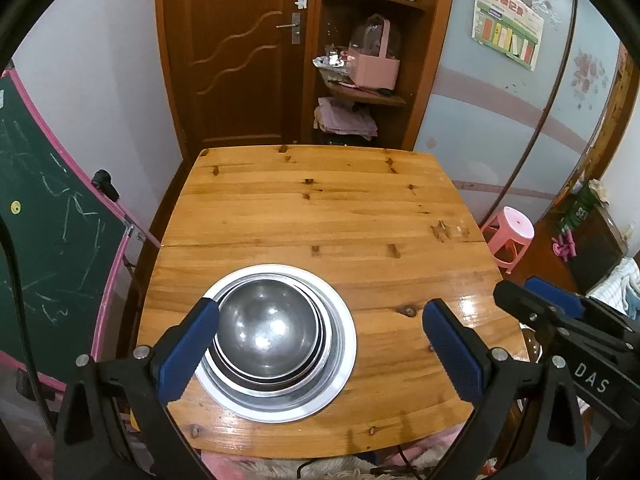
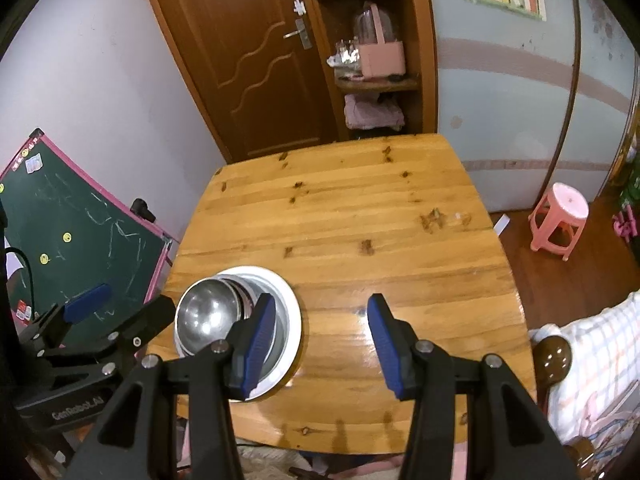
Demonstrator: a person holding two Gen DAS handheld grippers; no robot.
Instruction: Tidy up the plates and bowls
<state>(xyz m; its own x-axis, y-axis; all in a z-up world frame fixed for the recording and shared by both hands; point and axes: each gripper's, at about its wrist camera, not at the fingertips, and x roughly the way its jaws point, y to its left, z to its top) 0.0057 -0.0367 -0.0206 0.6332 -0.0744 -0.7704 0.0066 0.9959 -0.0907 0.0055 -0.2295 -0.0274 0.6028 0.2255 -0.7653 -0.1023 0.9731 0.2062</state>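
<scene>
Several steel bowls (image 1: 268,332) sit nested on a wide steel plate (image 1: 344,364) near the front left of the wooden table (image 1: 320,208). My left gripper (image 1: 322,348) hangs above the stack. It is open wide, its blue pads clear of the rims and nothing held. In the right wrist view the same bowls (image 2: 204,316) and plate (image 2: 294,320) lie at the left. My right gripper (image 2: 320,344) is above bare wood just right of the plate, open about halfway and empty. Each gripper shows in the other's view: the right gripper (image 1: 560,312) and the left gripper (image 2: 120,308).
A green chalkboard (image 1: 48,240) with a pink frame leans left of the table. A pink stool (image 2: 560,216) stands on the floor at the right. Behind the table are a brown door (image 1: 240,60) and a cluttered shelf (image 1: 360,92). A chair knob (image 2: 554,356) and checked cloth are near right.
</scene>
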